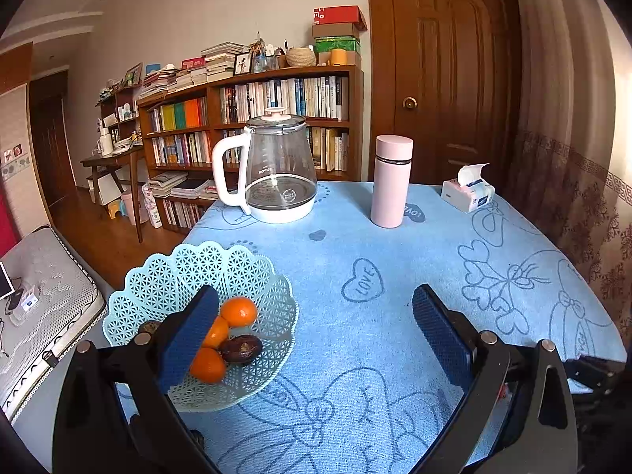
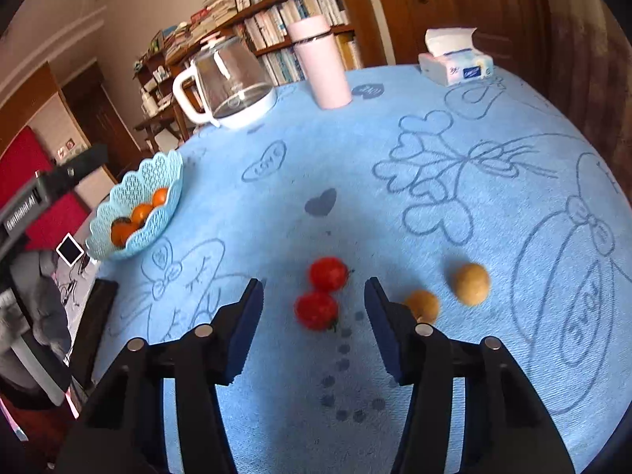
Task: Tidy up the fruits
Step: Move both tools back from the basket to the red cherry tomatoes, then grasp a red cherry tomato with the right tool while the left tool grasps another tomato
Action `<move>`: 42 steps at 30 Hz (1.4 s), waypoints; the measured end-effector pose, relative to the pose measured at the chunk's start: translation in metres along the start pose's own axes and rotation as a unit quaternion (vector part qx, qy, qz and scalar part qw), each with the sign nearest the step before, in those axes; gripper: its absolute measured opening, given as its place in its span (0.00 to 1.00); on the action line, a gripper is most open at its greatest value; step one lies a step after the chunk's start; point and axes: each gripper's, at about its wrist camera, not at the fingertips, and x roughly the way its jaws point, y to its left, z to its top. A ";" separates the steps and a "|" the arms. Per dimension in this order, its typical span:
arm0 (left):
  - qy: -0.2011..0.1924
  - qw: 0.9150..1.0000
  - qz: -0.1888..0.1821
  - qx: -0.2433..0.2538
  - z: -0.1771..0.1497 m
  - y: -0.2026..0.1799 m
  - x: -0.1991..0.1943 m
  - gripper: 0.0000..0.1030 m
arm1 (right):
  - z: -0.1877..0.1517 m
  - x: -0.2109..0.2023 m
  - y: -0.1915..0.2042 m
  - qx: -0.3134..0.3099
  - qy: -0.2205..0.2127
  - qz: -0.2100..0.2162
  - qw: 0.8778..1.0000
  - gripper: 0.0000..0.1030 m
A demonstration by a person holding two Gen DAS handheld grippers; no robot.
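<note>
The right gripper (image 2: pixel 314 316), two black arms with dark blue padded fingers (image 2: pixel 247 326), stands wide and holds nothing. Between its tips, low in the centre of the right wrist frame, lie two small red tomatoes (image 2: pixel 322 292) touching one another on the light blue cloth with drawn hearts and bows (image 2: pixel 395 213). Just right of the right-hand finger sits a small tan round fruit (image 2: pixel 422 306), partly hidden by that finger, and a second tan round fruit (image 2: pixel 471 283) lies near it, further right.

The left gripper (image 1: pixel 316 316) is spread wide too and empty. Its left-hand finger (image 1: pixel 189 335) overlaps the pale turquoise lattice plastic basket (image 1: pixel 166 276) in the lower left of the left wrist frame. Inside the basket are three orange tangerines (image 1: pixel 238 311) and one dark brown wrinkled fruit (image 1: pixel 241 349), bunched together.

Toward the top of both frames, at the table's far edge, stand a clear glass kettle with white handle and base (image 1: pixel 272 170), a pale pink cylindrical flask (image 1: pixel 391 179) and a white soft pack of tissues (image 1: pixel 468 191). Behind them runs a brown wooden bookshelf (image 1: pixel 252 126) full of books, beside a brown door (image 1: pixel 446 71).
</note>
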 end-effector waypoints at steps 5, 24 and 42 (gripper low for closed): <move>0.007 1.000 0.000 -0.006 -0.001 0.003 0.002 0.97 | -0.006 0.015 0.006 -0.011 0.015 -0.009 1.000 0.50; 0.022 1.000 -0.002 0.010 -0.007 -0.008 0.013 0.97 | -0.008 0.039 0.010 -0.030 0.042 -0.044 0.998 0.33; 0.076 0.994 -0.048 0.065 -0.041 -0.065 0.042 0.97 | -0.015 -0.016 -0.022 -0.028 -0.005 -0.036 0.999 0.29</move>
